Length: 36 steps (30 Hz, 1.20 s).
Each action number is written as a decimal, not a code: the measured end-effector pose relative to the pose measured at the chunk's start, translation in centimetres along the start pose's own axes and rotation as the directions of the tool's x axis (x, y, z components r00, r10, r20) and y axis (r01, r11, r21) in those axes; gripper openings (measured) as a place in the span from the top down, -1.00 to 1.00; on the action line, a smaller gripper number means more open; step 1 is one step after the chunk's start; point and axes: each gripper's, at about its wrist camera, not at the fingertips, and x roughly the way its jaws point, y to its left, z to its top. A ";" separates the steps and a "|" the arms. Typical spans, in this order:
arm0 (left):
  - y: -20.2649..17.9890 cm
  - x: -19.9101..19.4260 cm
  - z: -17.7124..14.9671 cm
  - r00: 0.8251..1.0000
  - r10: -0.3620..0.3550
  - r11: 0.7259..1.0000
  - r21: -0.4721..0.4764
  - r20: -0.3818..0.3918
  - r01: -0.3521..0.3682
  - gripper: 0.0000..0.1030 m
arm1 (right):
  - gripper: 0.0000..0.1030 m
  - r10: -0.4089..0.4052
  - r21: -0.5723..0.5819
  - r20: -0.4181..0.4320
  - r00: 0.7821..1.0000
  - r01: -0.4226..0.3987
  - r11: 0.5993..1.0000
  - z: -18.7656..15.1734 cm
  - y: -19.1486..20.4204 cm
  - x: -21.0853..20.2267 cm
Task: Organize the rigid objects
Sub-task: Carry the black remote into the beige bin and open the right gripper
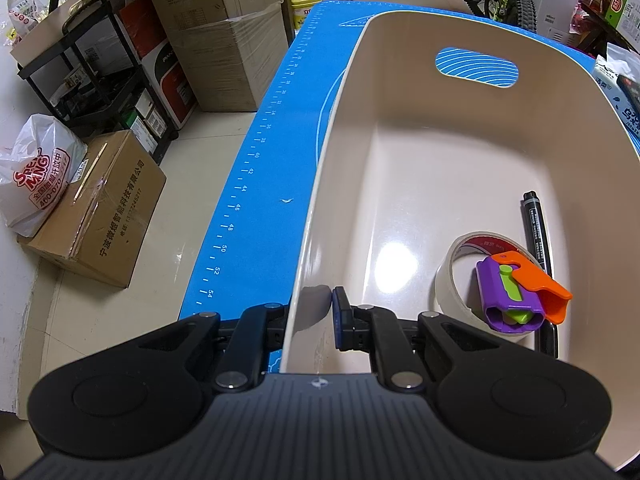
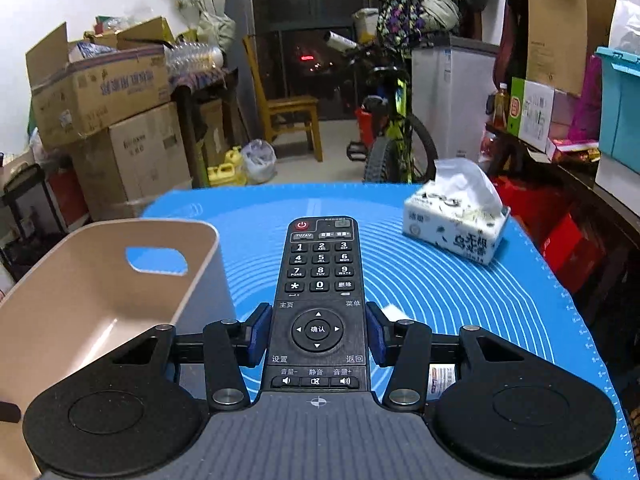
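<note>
On the blue mat (image 2: 420, 280):
Left gripper (image 1: 310, 320): clamping the beige bin (image 1: 400, 184) wall.
Right gripper (image 2: 316, 336): gripping the remote (image 2: 320, 280) (raised beside bin).
Bin contents: tape (image 1: 452, 280), marker (image 1: 536, 232), toy (image 1: 520, 292).

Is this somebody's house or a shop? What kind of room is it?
Most likely a room in someone's home, used partly for storage. Stacked cardboard boxes line the wall, a bicycle is parked beside a wooden chair, and a TV remote control and a tissue pack are over a blue mat.
</note>
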 end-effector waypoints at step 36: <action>0.1 -0.2 0.1 1.000 0.003 1.000 0.003 0.003 -0.003 0.70 | -0.05 0.283 -0.198 -0.174 0.943 -0.315 0.928 -1.9 12.2 -1.9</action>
